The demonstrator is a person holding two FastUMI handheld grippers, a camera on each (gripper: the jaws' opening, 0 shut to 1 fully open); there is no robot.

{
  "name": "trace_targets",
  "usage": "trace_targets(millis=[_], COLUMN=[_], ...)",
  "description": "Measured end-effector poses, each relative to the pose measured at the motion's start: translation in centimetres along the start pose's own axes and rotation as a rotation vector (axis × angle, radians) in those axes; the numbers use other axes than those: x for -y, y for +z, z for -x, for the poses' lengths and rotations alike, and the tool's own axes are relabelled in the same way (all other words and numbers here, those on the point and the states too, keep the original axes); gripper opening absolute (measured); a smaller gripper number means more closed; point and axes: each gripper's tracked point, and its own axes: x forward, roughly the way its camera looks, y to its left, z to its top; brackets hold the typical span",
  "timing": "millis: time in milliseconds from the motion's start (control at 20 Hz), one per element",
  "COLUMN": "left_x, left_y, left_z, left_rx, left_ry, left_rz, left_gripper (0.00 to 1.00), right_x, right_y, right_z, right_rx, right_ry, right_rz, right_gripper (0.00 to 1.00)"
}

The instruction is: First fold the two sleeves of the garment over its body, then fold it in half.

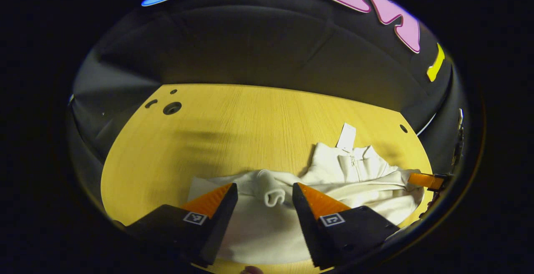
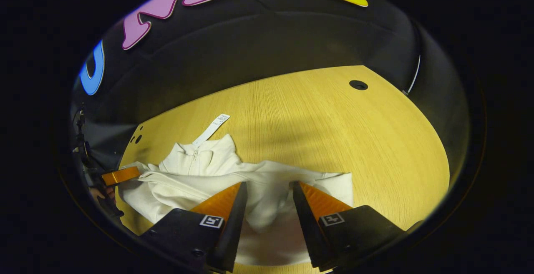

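The left gripper point(image 1: 265, 192) and the right gripper point(image 2: 267, 190) each have two wedge-shaped fingers that widen back from the jaws into blocky black bodies, each body carrying a small square black-and-white marker tag on its top face.

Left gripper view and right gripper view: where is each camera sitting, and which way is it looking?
Left gripper view: rides on the left gripper, looking forward along its open fingers over the cream garment and the wooden table; the other gripper's finger pokes in at the right edge.
Right gripper view: rides on the right gripper, facing the same garment; the other gripper's finger shows at the left edge.
Both share: the garment, its white tag and the table.
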Motion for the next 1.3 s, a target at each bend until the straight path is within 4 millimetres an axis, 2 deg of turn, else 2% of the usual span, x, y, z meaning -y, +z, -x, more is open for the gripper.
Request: trace_targets(millis=[100,200,350,600,800,1000,1150,1200,1250,1300], left_x=[0.1,-0.1,1.0,2.0,3.7,5.2,5.5,5.4,5.5,5.7], left_y=[0.4,0.9,1.7,2.2,0.8,-0.4,-2.2,-2.8,-3.5,-4.3], left_z=[0.9,2.1,4.5,8.9,12.3,15.3,17.4,18.1,18.7,19.3], left_rx=[0.015,0.042,0.088,0.153,0.172,0.192,0.201,0.2,0.197,0.19], left_ry=[0.009,0.022,-0.009,-0.023,-0.048,-0.077,-0.076,-0.073,-0.073,-0.074], left_rz=[-0.011,-0.025,-0.027,-0.058,-0.064,-0.034,-0.028,-0.023,-0.014,-0.007], left_gripper=[0.9,0.9,0.91,0.91,0.91,0.91,0.91,0.86,0.91,0.91], right_x=[0.0,-0.2,-0.7,-1.6,-2.3,-4.1,-5.9,-6.5,-7.2,-7.6], right_y=[0.7,1.5,2.5,2.7,2.1,1.4,0.1,-0.6,-1.5,-2.4], right_z=[1.1,2.4,5.1,9.3,12.0,14.9,17.2,17.9,18.6,19.1], right_rx=[0.024,0.055,0.101,0.143,0.167,0.195,0.22,0.224,0.219,0.215], right_ry=[0.001,0.003,0.022,0.065,0.09,0.136,0.175,0.194,0.217,0.238], right_rz=[-0.007,-0.009,-0.001,0.05,0.109,0.117,0.165,0.183,0.198,0.211], right_gripper=[0.76,0.81,0.92,0.92,0.92,0.92,0.92,0.92,0.92,0.92])
